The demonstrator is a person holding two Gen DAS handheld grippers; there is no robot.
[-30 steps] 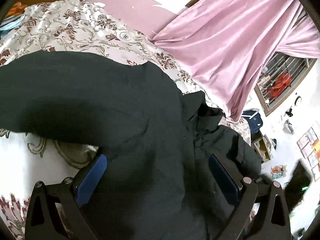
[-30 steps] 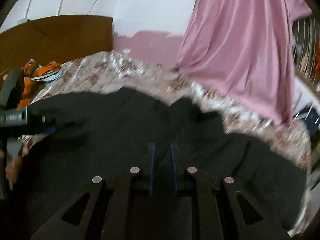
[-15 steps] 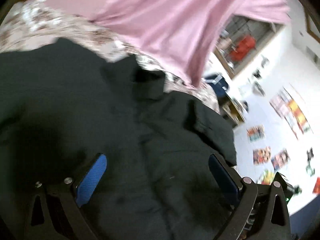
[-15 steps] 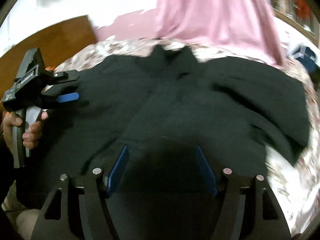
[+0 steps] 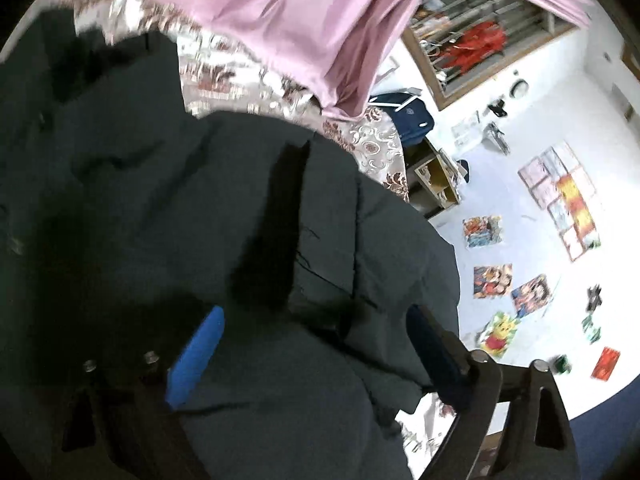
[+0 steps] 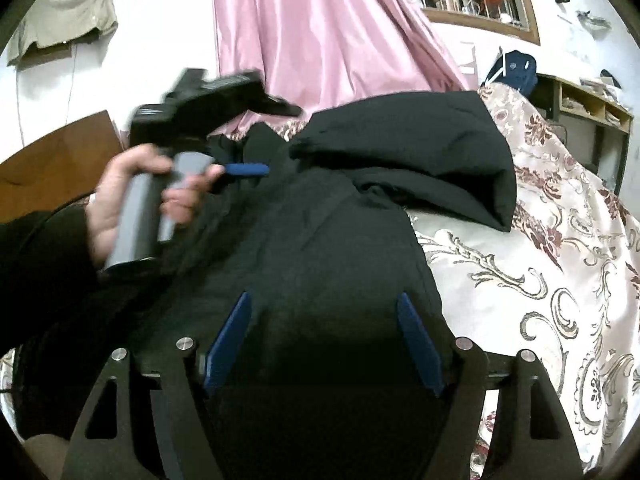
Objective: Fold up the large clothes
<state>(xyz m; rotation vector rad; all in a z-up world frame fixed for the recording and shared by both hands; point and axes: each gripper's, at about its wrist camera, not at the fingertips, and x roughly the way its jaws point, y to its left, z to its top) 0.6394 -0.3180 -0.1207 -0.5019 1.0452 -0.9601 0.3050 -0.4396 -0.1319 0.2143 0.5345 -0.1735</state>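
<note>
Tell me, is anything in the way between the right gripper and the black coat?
Nothing visible is. The right gripper hangs just over the black coat on the flowered bedspread, fingers opening with only coat fabric showing between them.

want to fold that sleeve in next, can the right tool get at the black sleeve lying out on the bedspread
Probably yes. The sleeve lies uncovered on the floral bedspread, ahead and right of the right tool, whose jaws are opening with nothing gripped. The left tool sits off left.

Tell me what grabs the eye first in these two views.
A big black coat spread over the floral bedspread fills the middle of both views. Behind it hangs a pink curtain. At left in the right wrist view, a hand holds the left gripper over the coat.
</note>
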